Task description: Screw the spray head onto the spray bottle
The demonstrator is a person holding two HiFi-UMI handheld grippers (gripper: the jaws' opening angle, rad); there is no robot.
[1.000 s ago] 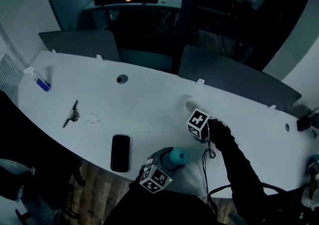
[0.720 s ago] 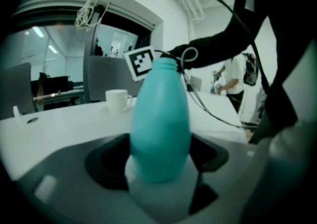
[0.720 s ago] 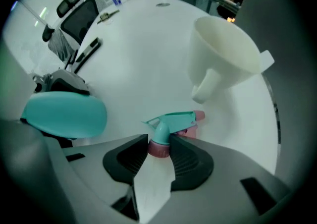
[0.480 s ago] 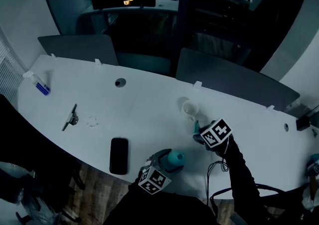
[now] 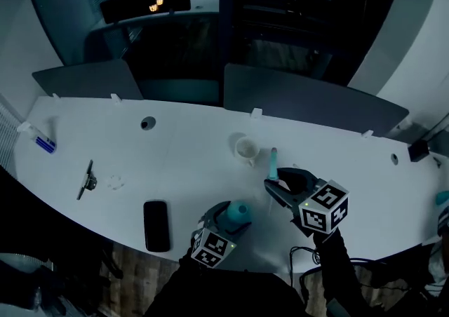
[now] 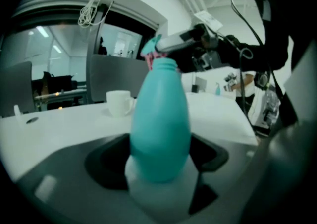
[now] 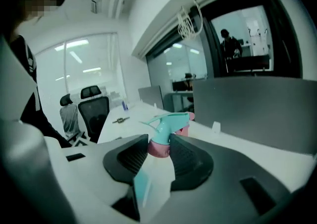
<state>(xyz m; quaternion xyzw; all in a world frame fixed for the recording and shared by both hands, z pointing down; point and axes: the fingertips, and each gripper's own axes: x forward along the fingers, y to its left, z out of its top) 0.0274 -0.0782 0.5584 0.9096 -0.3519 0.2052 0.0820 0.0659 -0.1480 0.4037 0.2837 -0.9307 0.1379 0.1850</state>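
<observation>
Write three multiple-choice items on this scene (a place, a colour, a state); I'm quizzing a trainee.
1. Where on the table does the phone lie?
A. far edge
B. near edge, left of the left gripper
C. right end

2. What colour is the bottle?
A. red
B. yellow
C. teal

3. The right gripper is:
A. shut on the spray head
B. open and empty
C. shut on the phone

Answers:
1 B, the head view shows it by the near edge.
2 C, the left gripper view shows its teal body.
3 A, its jaws press the head's pink collar.
</observation>
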